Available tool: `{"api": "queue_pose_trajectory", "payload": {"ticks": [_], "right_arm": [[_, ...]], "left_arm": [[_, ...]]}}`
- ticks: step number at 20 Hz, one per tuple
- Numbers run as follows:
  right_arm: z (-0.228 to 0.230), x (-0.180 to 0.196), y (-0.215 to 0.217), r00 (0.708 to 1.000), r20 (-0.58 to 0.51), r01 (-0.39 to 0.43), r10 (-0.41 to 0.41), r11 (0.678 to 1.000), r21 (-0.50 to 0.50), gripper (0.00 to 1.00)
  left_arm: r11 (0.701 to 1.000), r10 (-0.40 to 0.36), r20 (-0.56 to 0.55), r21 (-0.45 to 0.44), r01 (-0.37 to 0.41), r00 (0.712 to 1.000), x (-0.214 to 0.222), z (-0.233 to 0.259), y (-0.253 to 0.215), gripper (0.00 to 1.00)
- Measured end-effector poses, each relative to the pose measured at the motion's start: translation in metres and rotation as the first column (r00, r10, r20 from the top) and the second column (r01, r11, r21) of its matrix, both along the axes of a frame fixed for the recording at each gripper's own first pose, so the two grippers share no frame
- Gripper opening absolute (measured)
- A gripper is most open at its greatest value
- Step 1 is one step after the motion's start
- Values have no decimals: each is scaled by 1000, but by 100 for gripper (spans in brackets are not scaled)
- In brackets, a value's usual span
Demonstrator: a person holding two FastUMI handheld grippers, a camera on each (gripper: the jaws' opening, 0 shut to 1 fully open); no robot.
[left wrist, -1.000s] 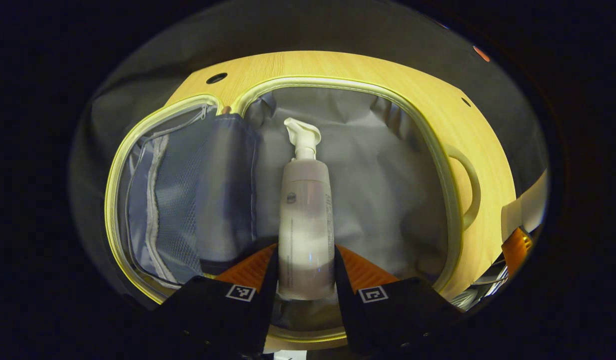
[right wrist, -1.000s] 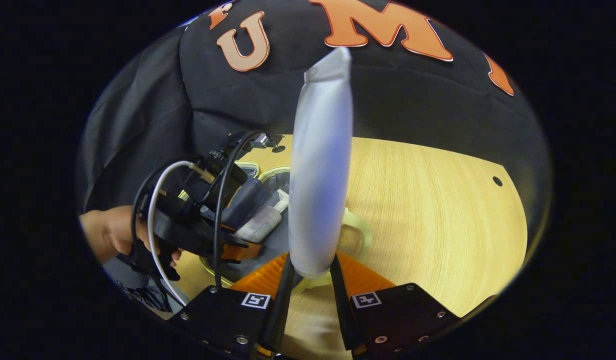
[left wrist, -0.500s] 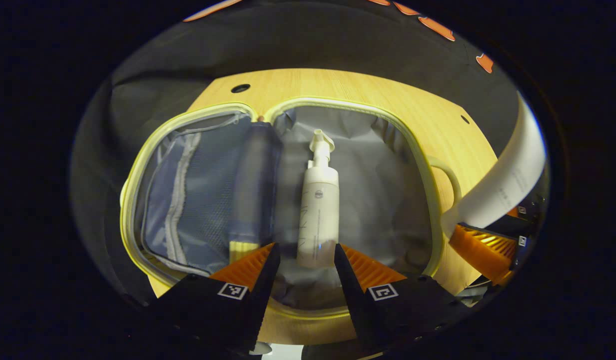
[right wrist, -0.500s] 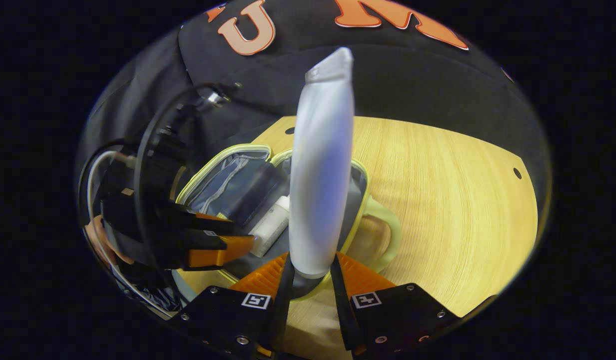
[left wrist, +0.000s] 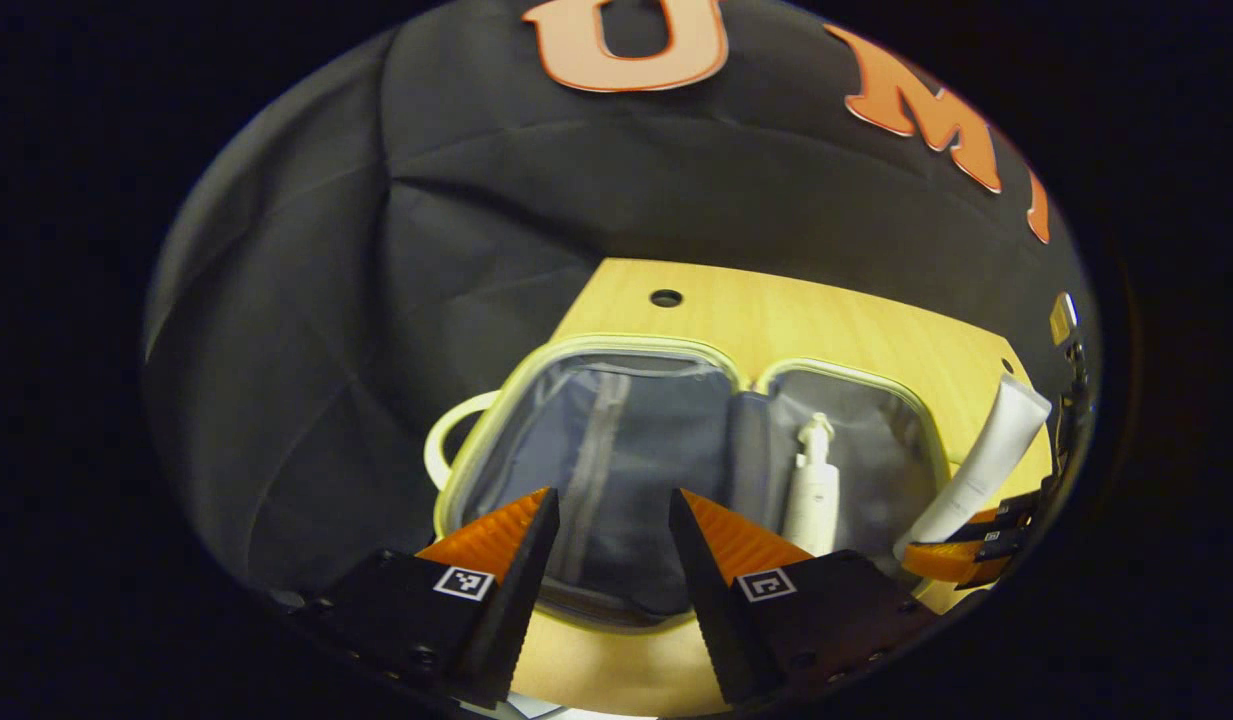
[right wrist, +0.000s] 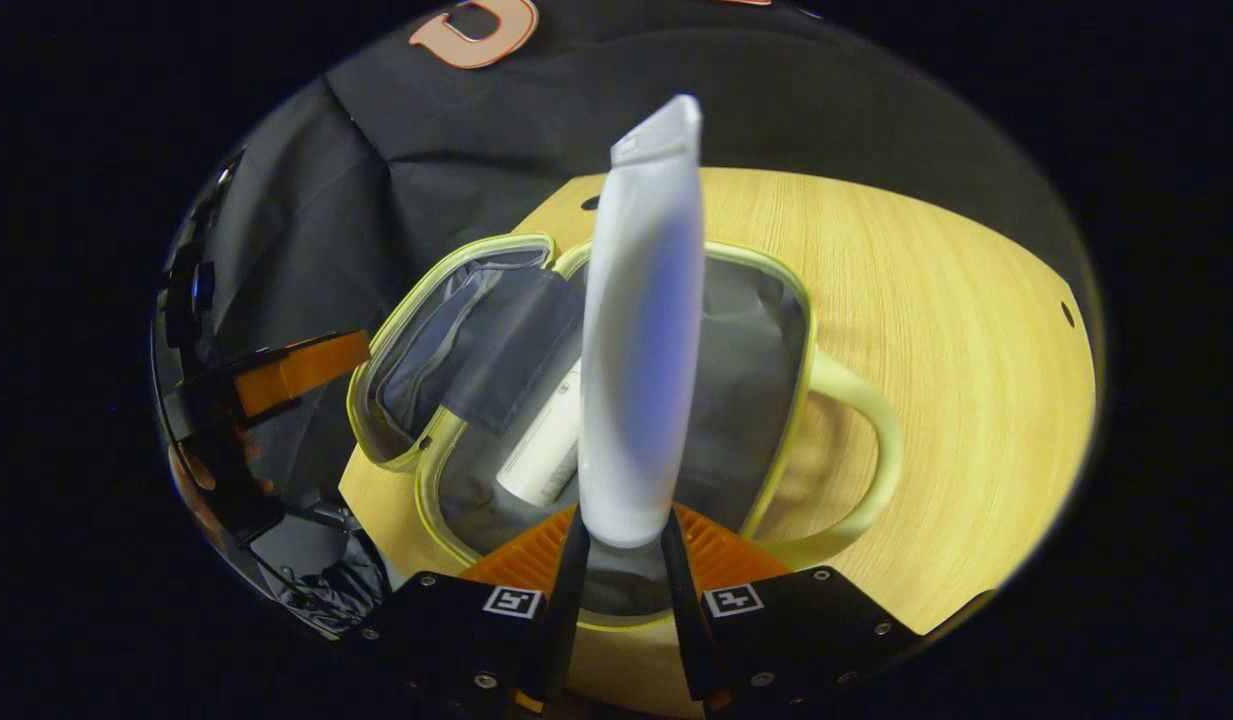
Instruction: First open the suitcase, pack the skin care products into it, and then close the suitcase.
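Right gripper [right wrist: 616,545] holds the long white soft tube [right wrist: 641,330] above the open grey suitcase with yellow-green rim [right wrist: 776,300].
Its fingers squeeze the tube. Left gripper [left wrist: 604,530] fingers are apart, holding nothing. White pump bottle [left wrist: 814,490] lies inside, lower right.

left gripper [left wrist: 604,540] jaws apart, right gripper [right wrist: 619,560] clamped

Dim, warm light, heavy fisheye bending at the edges, dark cloth swallowing detail.

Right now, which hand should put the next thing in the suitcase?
The right. Its gripper already grips the white tube above the open suitcase, where the pump bottle lies. The left gripper is open and holds nothing.
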State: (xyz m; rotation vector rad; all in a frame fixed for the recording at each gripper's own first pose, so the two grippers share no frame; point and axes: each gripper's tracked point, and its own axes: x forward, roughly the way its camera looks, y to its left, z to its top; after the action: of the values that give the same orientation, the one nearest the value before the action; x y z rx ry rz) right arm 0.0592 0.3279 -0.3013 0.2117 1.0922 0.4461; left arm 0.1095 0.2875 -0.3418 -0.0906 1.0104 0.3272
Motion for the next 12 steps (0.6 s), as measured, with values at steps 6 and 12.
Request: {"api": "queue_pose_trajectory", "payload": {"ticks": [6,12], "right_arm": [[-20,-2,11,985,-165,44,-42,999,12,45],[-40,-1,17,931,-346,112,-118,993,-36,45]], "left_arm": [[982,184,-20,43,-183,983,-31,-10,95,74],[965,256,-55,73,-252,965,-48,-27,144,73]]}}
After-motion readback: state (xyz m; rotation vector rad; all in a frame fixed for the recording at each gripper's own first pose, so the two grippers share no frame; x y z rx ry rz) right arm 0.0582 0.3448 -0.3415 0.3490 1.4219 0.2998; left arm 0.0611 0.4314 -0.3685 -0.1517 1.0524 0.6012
